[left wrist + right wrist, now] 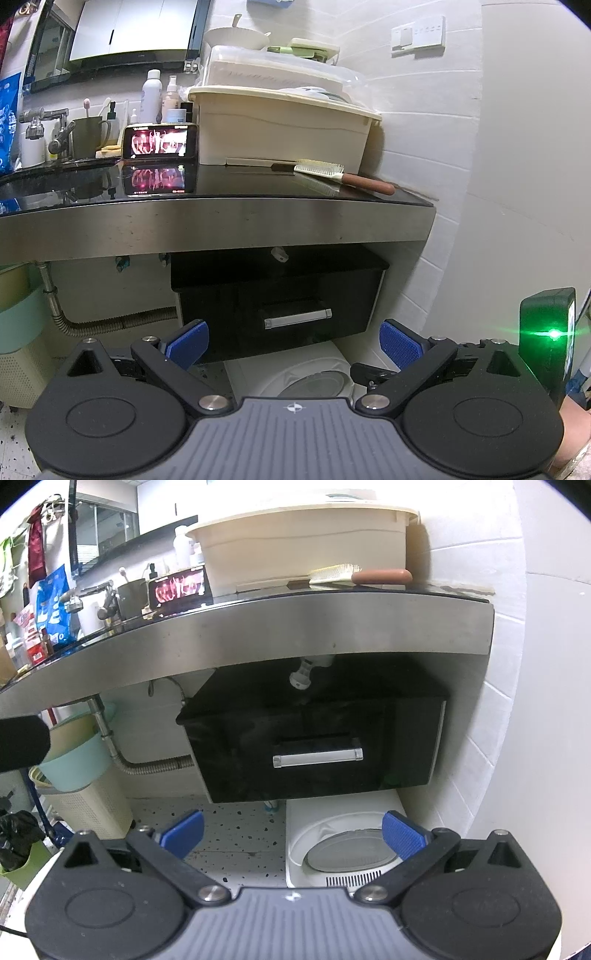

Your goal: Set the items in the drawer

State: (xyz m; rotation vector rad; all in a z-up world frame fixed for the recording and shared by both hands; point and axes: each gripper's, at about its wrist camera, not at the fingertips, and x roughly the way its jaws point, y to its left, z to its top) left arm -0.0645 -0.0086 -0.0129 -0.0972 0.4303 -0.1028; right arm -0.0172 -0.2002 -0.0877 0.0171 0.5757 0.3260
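A black drawer unit with a silver handle hangs closed under the steel-edged counter; it also shows in the right wrist view, handle. A hairbrush with a brown handle lies on the counter's right end, also in the right wrist view. My left gripper is open and empty, low in front of the drawer. My right gripper is open and empty, below the drawer.
A cream tub and a lit phone stand on the counter, with bottles, a mug and a tap at left. A white round-lidded appliance sits on the floor under the drawer. A teal basin and flexible hose are at left.
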